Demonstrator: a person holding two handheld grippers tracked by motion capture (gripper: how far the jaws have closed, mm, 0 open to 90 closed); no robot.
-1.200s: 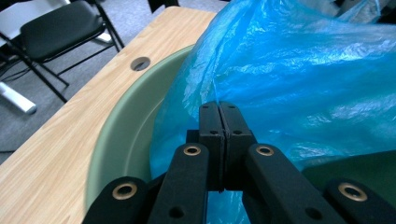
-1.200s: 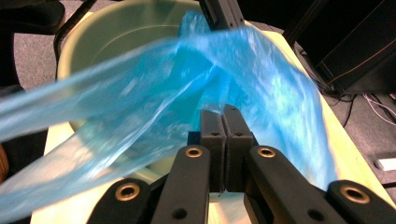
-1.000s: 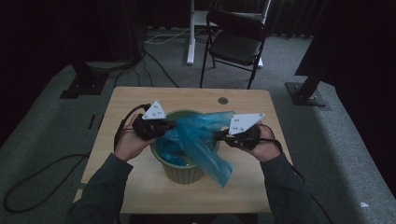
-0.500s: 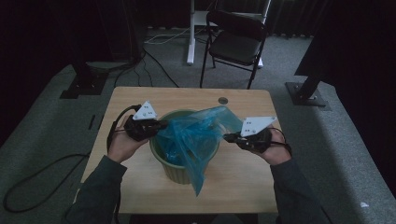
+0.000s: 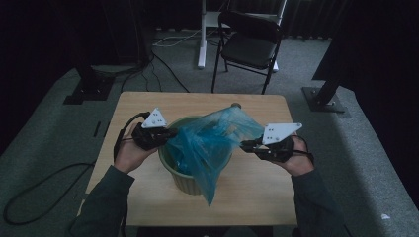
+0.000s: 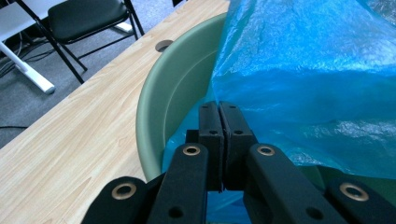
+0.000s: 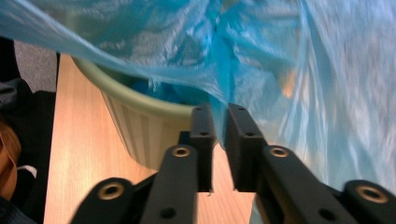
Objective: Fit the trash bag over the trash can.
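Observation:
A pale green ribbed pot stands mid-table on the wooden table. A blue plastic bag is stretched over its mouth, one corner hanging down the pot's front. My left gripper is at the pot's left rim, shut on the bag's edge; in the left gripper view its jaws meet on the blue film above the rim. My right gripper is right of the pot. Its jaws have just been opening; a gap shows, with a fold of the bag still running into it.
A black folding chair and a white desk leg stand beyond the table's far edge. Black stand bases and cables lie on the grey carpet. A small round hole sits near the table's back edge.
Both hands have drawn apart, the right one moving further right, pulling the bag wider over the pot. The bag's hanging corner swung toward the middle. The right jaws have parted.

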